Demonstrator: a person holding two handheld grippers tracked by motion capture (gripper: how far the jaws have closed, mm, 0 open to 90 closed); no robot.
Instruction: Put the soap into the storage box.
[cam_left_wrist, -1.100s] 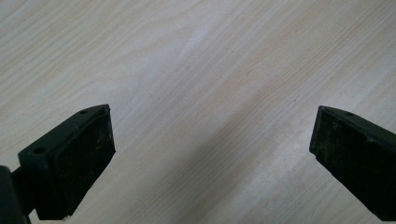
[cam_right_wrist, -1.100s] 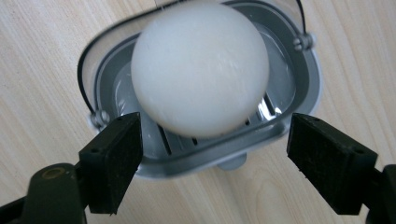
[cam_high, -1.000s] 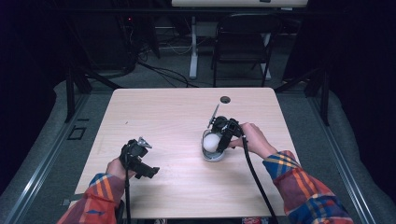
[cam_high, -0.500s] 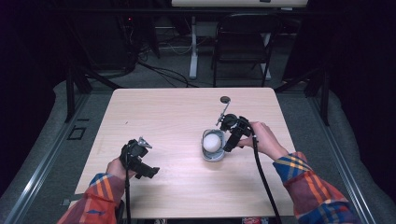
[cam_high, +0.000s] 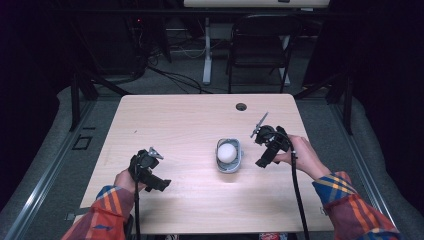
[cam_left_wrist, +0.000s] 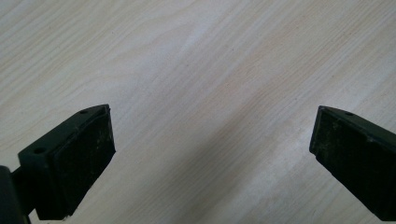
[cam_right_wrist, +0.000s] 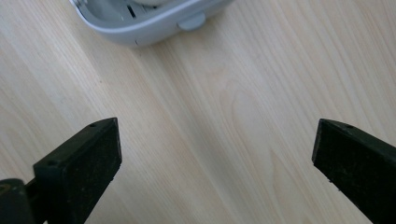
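Note:
A white ball (cam_high: 227, 152) rests in a small grey holder (cam_high: 229, 166) near the middle of the wooden table (cam_high: 190, 120). My right gripper (cam_high: 263, 161) hovers just to the right of the holder, apart from it; its jaws have just been opening and stand open with nothing between them. In the right gripper view the holder's grey rim (cam_right_wrist: 154, 28) lies beyond the two black pads (cam_right_wrist: 84, 163) over bare wood. My left gripper (cam_high: 159, 184) is at the front left, open, with only bare table between its pads (cam_left_wrist: 79, 158).
A dark round hole (cam_high: 241, 106) sits in the table near its far edge. A black chair (cam_high: 260, 50) and cables stand on the floor behind the table. The table's edges drop to grey floor on both sides.
My right gripper let go at the holder, opened and drew back to the right and slightly up. The ball and holder stay in place. The left gripper has not moved.

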